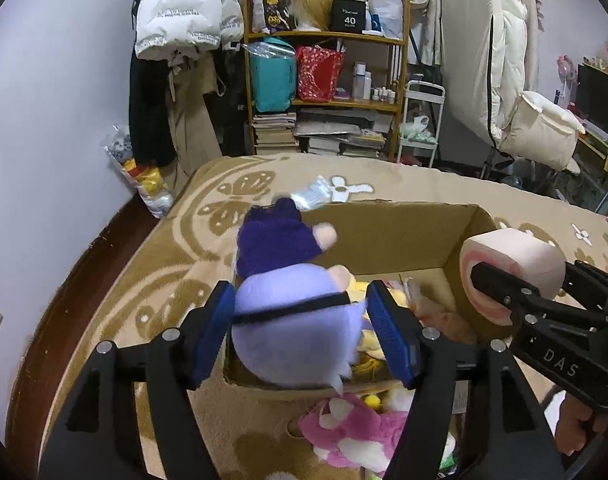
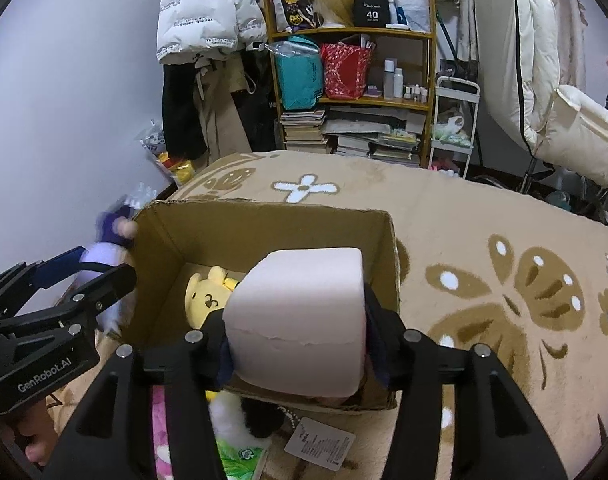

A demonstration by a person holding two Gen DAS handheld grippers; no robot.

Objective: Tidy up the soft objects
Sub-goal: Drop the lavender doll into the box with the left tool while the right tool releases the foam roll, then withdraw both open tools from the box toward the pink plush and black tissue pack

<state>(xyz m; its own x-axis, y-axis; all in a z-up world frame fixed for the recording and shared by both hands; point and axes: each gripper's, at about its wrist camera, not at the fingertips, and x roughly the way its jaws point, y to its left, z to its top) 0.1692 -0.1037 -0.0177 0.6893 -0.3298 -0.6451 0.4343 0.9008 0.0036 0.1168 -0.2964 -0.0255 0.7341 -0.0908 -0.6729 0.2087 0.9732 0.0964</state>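
STEP: dropping toys into cardboard box (image 2: 264, 224) on bed | LEFT hand-held gripper (image 1: 300, 332): released, purple plush doll (image 1: 296, 332) loose between pads over box | RIGHT hand-held gripper (image 2: 296, 344): grasping pink foam block (image 2: 300, 320) above box for drop

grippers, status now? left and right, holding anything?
Left gripper: open, purple plush doll between its pads over the cardboard box, blurred.
Right gripper: pink foam block between its pads; grip cannot be told.
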